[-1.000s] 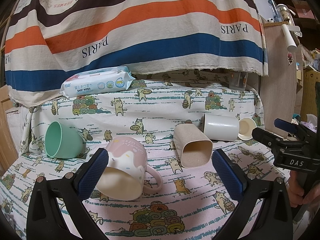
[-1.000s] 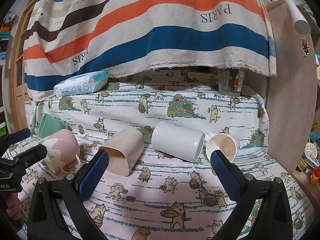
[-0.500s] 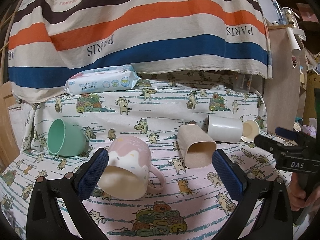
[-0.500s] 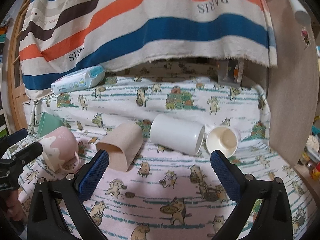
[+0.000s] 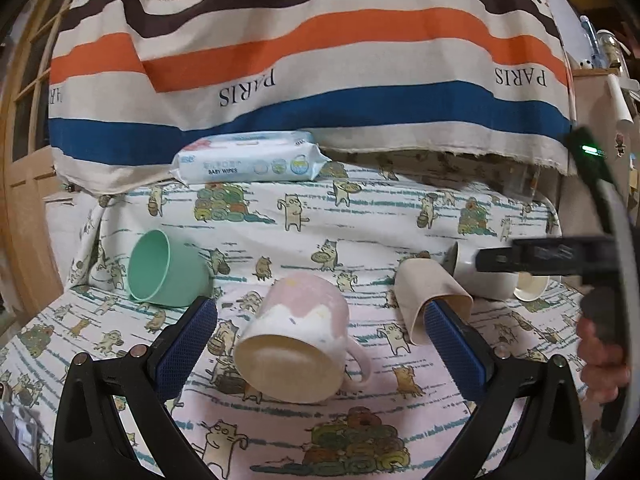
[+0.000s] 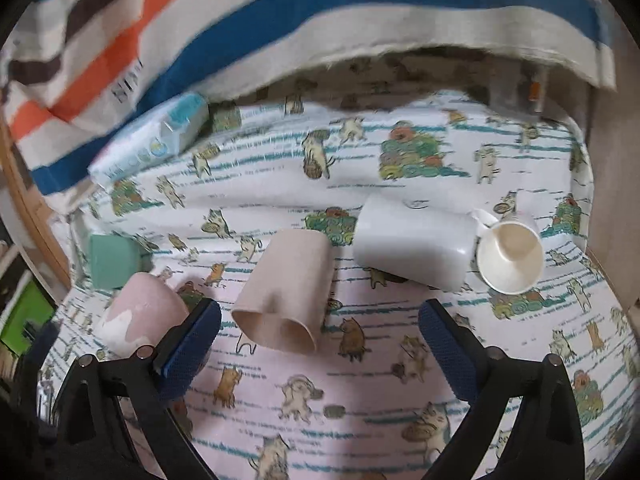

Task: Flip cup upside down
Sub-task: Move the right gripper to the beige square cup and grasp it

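Observation:
Several cups lie on their sides on the cat-print cloth. A pink mug [image 5: 296,336] lies just ahead of my open, empty left gripper [image 5: 320,344], mouth toward the camera; it also shows in the right wrist view [image 6: 140,316]. A beige tumbler [image 6: 284,292] lies just ahead of my open, empty right gripper [image 6: 320,344], with a white tumbler [image 6: 412,244] and a small white mug [image 6: 510,258] to its right. A green cup [image 5: 164,268] lies at the left. The right gripper's body [image 5: 560,258] shows at the right of the left wrist view.
A pack of baby wipes [image 5: 248,162] lies at the back under a striped hanging cloth [image 5: 320,60]. A wooden door frame [image 5: 24,200] stands on the left and a wooden panel [image 6: 612,184] on the right.
Both grippers moved forward toward the cups. The right gripper also rose and tilted down over the beige tumbler. No cup has moved.

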### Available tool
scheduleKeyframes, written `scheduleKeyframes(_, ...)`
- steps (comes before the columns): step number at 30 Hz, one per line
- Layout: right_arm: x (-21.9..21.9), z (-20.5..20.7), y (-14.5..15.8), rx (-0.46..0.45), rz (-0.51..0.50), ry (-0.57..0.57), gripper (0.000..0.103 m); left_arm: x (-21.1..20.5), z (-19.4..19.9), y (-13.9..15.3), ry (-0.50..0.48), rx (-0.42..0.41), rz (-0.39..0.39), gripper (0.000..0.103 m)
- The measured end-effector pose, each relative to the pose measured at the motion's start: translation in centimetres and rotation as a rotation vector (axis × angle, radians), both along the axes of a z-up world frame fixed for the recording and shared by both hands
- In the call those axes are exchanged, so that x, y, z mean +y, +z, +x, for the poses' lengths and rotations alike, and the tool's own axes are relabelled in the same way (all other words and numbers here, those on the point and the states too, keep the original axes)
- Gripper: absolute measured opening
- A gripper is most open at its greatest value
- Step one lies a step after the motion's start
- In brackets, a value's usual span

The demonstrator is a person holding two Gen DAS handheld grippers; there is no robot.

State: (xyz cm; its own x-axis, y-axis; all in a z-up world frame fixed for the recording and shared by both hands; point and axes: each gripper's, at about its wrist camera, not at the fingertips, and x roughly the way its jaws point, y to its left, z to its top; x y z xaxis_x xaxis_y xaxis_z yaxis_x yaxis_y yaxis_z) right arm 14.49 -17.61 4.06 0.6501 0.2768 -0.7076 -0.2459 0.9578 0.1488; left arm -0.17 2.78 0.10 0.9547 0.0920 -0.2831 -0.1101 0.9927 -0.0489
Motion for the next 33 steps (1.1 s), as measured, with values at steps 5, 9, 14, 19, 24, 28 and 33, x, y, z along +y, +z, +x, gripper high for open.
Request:
scheduleKeyframes(5, 2.0, 5.1, -1.3, 0.173, -0.047, -0.036, 0.095, -0.3, 0.1, -0.1, 0.007, 0.004, 0.021, 0.103)
scheduleKeyframes(9, 3.0, 7.2, -2.6, 0.263, -0.055, -0.034, 0.095, 0.4, 1.0, -0.5, 0.031, 0.054, -0.007, 0.103)
scheduleKeyframes(14, 5.2, 8.3, -4.2, 0.333, -0.124, -0.016, 0.095, 2.1, 2.0, -1.1, 0.064, 0.115, -0.086, 0.103)
scheduleKeyframes(19, 7.7, 8.8, -5.2, 0.356, -0.209, -0.016, 0.095, 1.9, 1.9, -1.2, 0.059, 0.116, -0.082, 0.103)
scheduleKeyframes(24, 8.3, 10.1, -5.9, 0.375, -0.199, -0.045, 0.092, 1.1, 1.5, -0.9, 0.046, 0.094, -0.048, 0.103)
scheduleKeyframes(28, 8.5, 10.6, -7.0, 0.437, -0.199, -0.045, 0.073, 0.7, 1.3, -0.7, 0.041, 0.079, -0.025, 0.103)
scheduleKeyframes(33, 7.5, 10.1, -7.3, 0.429, -0.134, -0.061, 0.070, 0.1, 1.1, -0.6, 0.029, 0.065, 0.008, 0.103)
